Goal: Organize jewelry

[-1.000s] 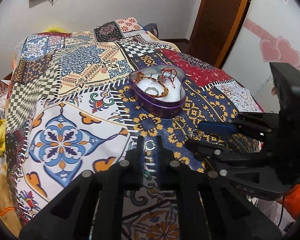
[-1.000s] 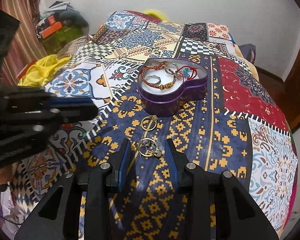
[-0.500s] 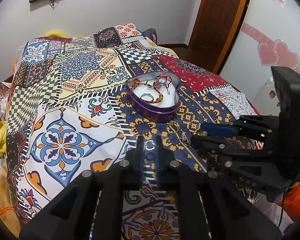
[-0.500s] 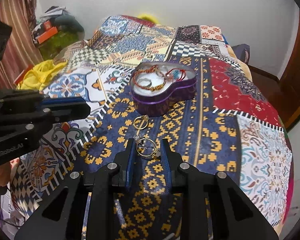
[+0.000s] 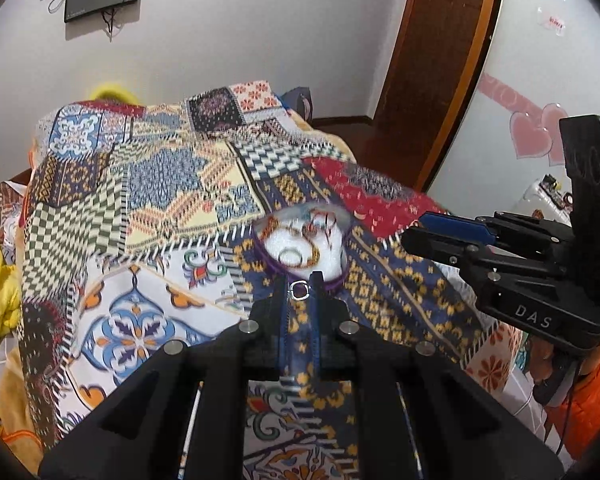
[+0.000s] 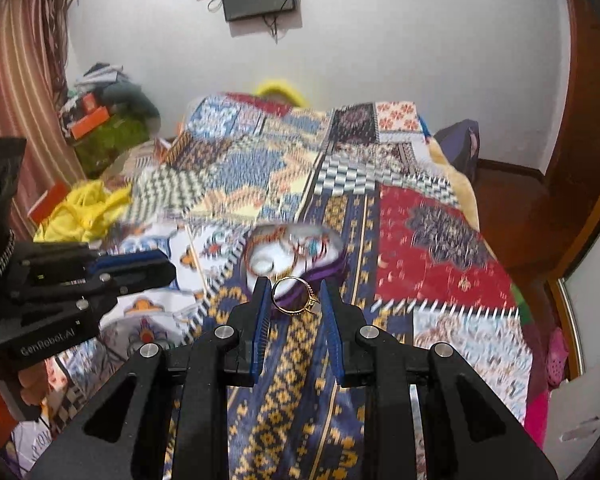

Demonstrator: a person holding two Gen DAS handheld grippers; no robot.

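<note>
Heart-shaped tin (image 6: 292, 256) lies straight ahead of both claws, the right claw (image 6: 296, 300) pinching a gold ring (image 6: 294, 294), the left claw (image 5: 299, 290) a small silver ring (image 5: 299, 290).

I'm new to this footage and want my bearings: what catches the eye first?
Each gripper pinches a ring: the left gripper a small silver ring, the right gripper a larger gold ring. Just beyond both sits a purple heart-shaped tin, blurred, holding bracelets, on the busy patchwork bedspread.
</note>
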